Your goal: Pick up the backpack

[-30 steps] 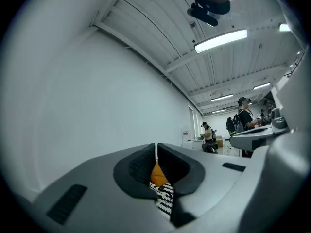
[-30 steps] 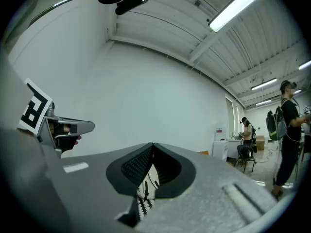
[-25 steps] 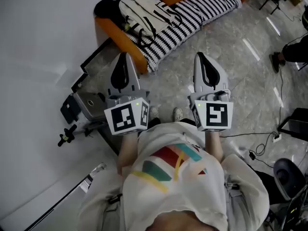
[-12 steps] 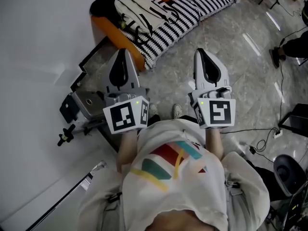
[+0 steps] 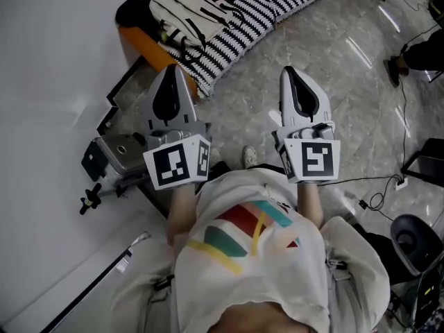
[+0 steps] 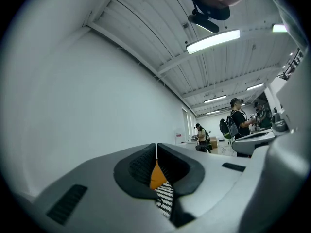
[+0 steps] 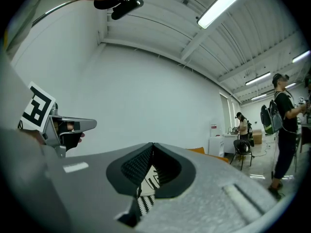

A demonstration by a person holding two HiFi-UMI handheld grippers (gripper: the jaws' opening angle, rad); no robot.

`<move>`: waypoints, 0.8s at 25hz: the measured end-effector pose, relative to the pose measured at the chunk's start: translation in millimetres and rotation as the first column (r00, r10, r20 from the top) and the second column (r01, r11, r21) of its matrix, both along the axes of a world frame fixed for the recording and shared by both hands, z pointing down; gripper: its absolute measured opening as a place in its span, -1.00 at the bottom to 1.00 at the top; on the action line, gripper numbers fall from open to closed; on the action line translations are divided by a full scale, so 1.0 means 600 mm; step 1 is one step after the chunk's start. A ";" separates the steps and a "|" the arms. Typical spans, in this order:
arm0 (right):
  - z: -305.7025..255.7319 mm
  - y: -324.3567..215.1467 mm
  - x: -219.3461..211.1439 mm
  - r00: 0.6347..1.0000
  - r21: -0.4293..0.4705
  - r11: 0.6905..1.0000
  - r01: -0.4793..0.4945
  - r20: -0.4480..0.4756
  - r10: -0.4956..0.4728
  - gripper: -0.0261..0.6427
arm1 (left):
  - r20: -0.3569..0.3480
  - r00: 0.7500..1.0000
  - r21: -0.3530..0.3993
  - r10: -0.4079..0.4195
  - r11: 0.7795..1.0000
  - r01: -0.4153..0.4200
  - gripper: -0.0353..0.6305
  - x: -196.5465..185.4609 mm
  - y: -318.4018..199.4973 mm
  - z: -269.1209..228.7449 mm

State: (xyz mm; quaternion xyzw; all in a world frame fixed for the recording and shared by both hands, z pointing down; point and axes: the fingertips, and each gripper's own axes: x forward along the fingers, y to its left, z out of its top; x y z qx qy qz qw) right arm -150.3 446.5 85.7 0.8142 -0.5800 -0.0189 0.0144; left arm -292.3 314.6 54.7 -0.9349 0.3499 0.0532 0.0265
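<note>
Left gripper [image 5: 171, 69]: jaws closed tip to tip with nothing between them, held about level and pointing toward the orange couch [image 5: 133, 44]. Right gripper [image 5: 288, 71]: jaws likewise closed and empty, held alongside the left one, above the floor [image 5: 347, 82]. Backpack [image 5: 182, 9]: white with dark straps, lying on the striped blanket [image 5: 270, 9] at the couch's end by the wall [image 5: 48, 54], ahead of the left gripper and apart from both. Grey case [image 5: 119, 151]: on the floor, left of the left gripper.
</note>
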 end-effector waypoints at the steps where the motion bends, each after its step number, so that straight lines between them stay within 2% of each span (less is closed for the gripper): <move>1: 0.001 0.007 0.006 1.000 0.006 1.000 0.006 -0.007 -0.006 -0.91 | -0.011 1.000 -0.005 0.004 1.000 -0.004 -0.82 0.006 0.005 0.001; 10: 0.019 0.048 0.063 1.000 0.008 1.000 -0.015 0.022 0.015 -0.91 | -0.031 0.999 -0.019 0.022 1.000 -0.023 -0.82 0.066 0.034 0.004; 20: 0.023 0.025 0.112 0.999 0.007 0.999 -0.049 -0.004 0.049 -0.91 | -0.055 0.998 -0.030 0.015 0.999 -0.016 -0.83 0.106 -0.020 0.016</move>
